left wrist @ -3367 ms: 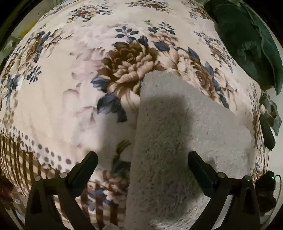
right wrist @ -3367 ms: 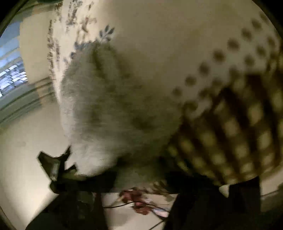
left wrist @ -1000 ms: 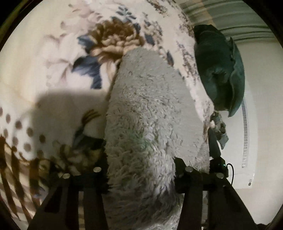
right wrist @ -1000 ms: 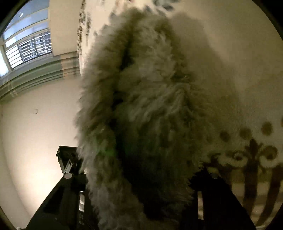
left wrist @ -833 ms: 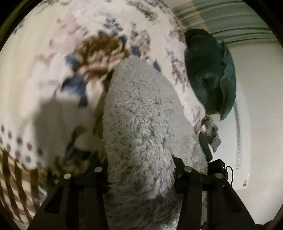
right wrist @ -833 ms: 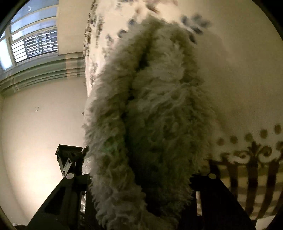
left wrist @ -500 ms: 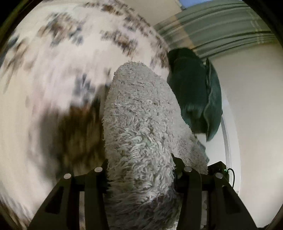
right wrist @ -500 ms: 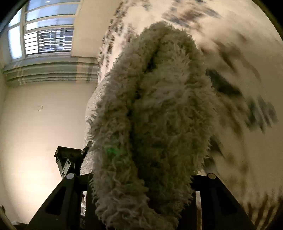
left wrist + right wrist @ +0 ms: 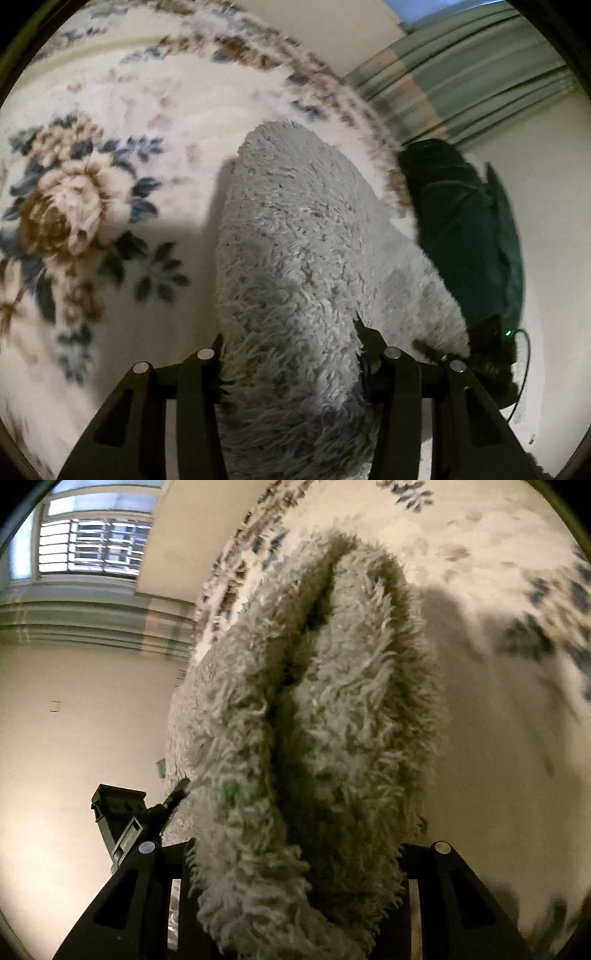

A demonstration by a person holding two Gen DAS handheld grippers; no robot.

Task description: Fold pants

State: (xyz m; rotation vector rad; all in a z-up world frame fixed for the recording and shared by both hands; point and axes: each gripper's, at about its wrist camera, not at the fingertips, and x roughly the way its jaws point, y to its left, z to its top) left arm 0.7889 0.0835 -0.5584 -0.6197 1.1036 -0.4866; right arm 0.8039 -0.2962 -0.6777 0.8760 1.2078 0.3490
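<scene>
The pants (image 9: 295,258) are thick, shaggy and pale grey, and lie on a floral blanket (image 9: 92,221). My left gripper (image 9: 291,354) is shut on one bunched end of them and holds it lifted above the blanket. My right gripper (image 9: 295,849) is shut on the pants (image 9: 314,720) too, with two fluffy layers bulging between its jaws. The left gripper's fingers (image 9: 173,797) show at the left of the right wrist view, clamped on the same edge. The fleece hides both grippers' fingertips.
A dark green cushion (image 9: 465,240) lies at the blanket's far right edge. Green curtains (image 9: 461,74) and a cream wall (image 9: 74,738) stand beyond the bed. A barred window (image 9: 92,546) is high on the left. A black device with a green light (image 9: 506,336) sits beside the cushion.
Both grippers closed on the pants' end, then lifted it and carried it forward across the blanket. The checked border has dropped out of view and the wall and curtains show more.
</scene>
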